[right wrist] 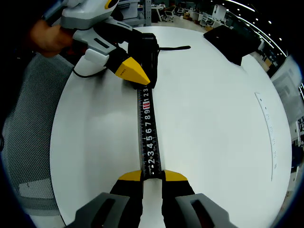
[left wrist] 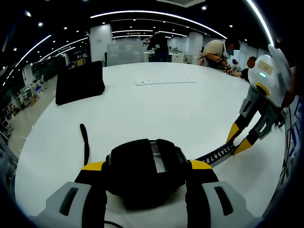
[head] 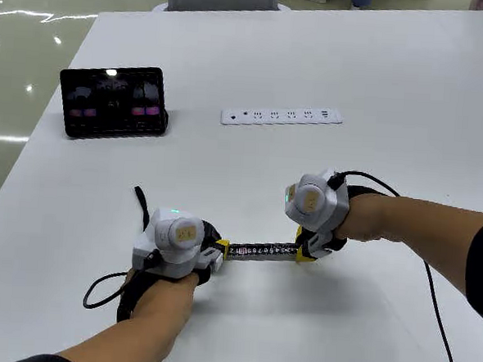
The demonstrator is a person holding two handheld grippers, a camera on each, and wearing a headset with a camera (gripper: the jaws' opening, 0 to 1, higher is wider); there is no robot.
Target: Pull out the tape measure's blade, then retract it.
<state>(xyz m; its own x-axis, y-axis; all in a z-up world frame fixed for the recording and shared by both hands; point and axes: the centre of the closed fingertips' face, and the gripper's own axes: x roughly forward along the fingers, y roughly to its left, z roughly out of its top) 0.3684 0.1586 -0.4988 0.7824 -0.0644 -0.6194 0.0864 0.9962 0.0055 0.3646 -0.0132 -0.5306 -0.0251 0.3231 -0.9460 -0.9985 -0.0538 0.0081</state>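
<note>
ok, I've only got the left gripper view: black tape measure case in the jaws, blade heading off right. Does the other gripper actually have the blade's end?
Observer: Yes. The right gripper view shows the right gripper with its jaws shut on the tip of the black numbered blade.
Operator: How far out?
Observer: Same view: printed digits run past a red 10, then 1, 2, 3, up to the black tape measure case in the left gripper.
Operator: Straight?
Observer: Head view: yes, one straight unkinked line between the grippers, above the white table.
</note>
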